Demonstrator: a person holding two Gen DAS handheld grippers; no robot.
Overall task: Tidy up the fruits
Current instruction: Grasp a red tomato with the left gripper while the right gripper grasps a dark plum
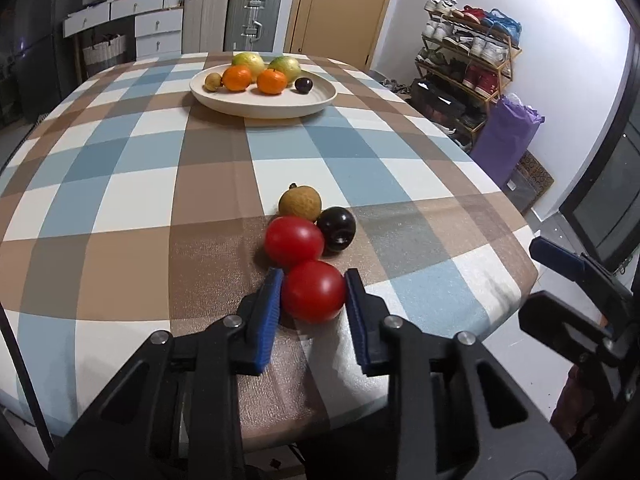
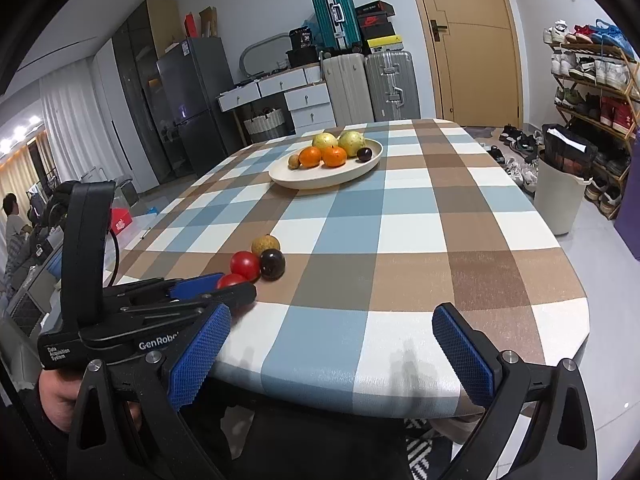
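Observation:
My left gripper (image 1: 313,280) is shut on a red tomato (image 1: 314,290) near the table's front edge, a blue pad pressing each side. Just beyond it lie a second red tomato (image 1: 294,242), a dark plum (image 1: 337,229) and a tan round fruit (image 1: 299,202), bunched together. The cream plate (image 1: 264,109) at the far end holds two oranges, two yellow-green fruits, a small tan fruit and a dark plum. In the right wrist view my right gripper (image 2: 332,316) stands open and empty over the near table edge, to the right of the left gripper (image 2: 224,286).
A checked cloth (image 2: 400,216) covers the table, whose rounded front edge is close below both grippers. A shoe rack (image 2: 592,92), a pale bin (image 2: 560,200) and a purple bag (image 1: 508,140) stand on the floor to the right. Suitcases (image 2: 372,84) line the far wall.

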